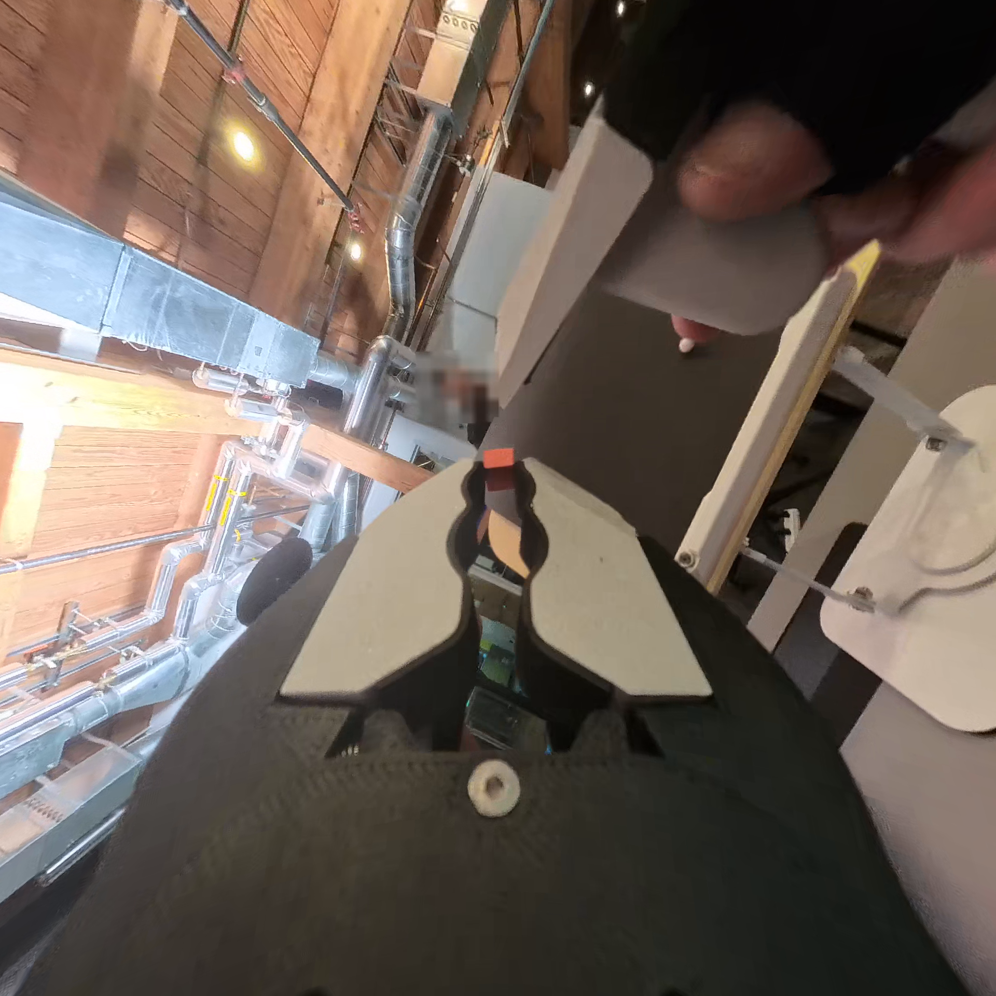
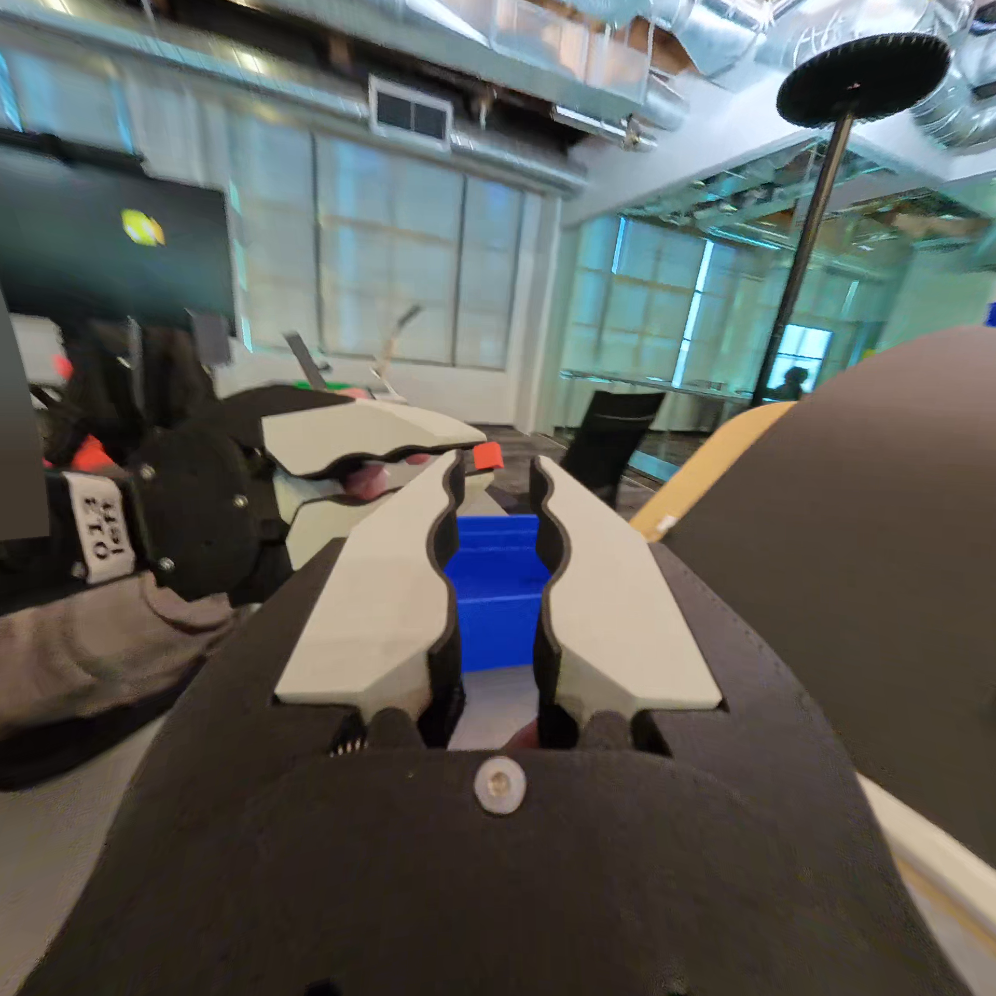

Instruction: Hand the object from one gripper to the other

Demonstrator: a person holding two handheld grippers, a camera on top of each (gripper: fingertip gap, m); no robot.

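The object is a small red block [image 1: 497,459]. My left gripper [image 1: 498,475] is shut on it and pinches it at the very fingertips. In the right wrist view the left gripper [image 2: 478,456] reaches in from the left, turned on its side, with the red block [image 2: 488,455] sticking out of its tips. My right gripper [image 2: 498,463] is open. Its jaws stand on either side of the block without touching it, the block nearer the left one. In the left wrist view a pale finger [image 1: 571,232] of the right gripper and a hand [image 1: 754,161] show at the upper right.
A blue bin [image 2: 496,593] sits on the white table [image 2: 54,862] below the right gripper's jaws. A large dark rounded shape [image 2: 862,539] fills the right side. A black chair [image 2: 609,431], a pole with a black disc [image 2: 808,242] and a dark screen [image 2: 108,242] stand farther back.
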